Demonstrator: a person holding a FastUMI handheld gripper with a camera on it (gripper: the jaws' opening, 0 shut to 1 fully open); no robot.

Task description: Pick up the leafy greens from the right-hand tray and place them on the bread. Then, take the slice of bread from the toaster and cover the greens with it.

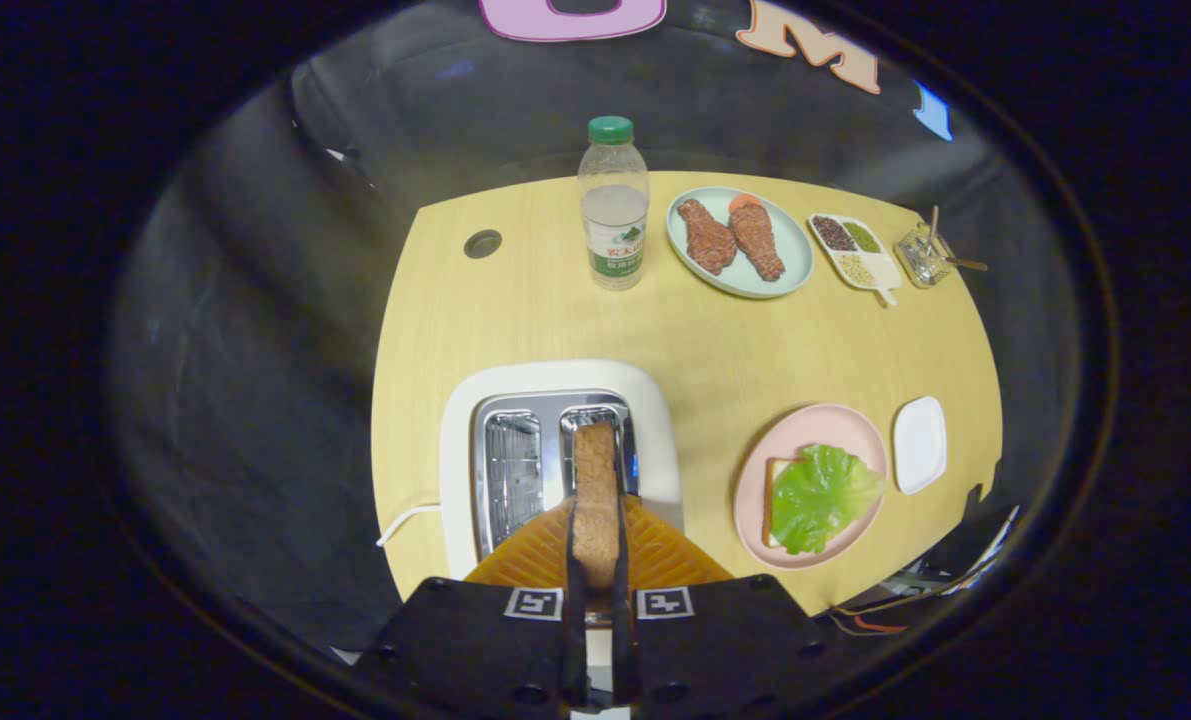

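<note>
My gripper (596,535) is shut on a brown slice of bread (595,485), held edge-on between both fingers. The slice hangs right above the white toaster (555,385), over its right-hand slot (615,420). To the right stands a pink plate (805,425) with another slice of bread (773,475) lying flat on it. The leafy greens (820,495) rest on top of that slice and cover most of it.
A small white tray (920,443) sits just right of the pink plate. At the far side of the wooden table (555,310) stand a water bottle (613,205), a pale plate with meat pieces (740,240), a divided dish of beans (853,250) and a glass holder (923,255).
</note>
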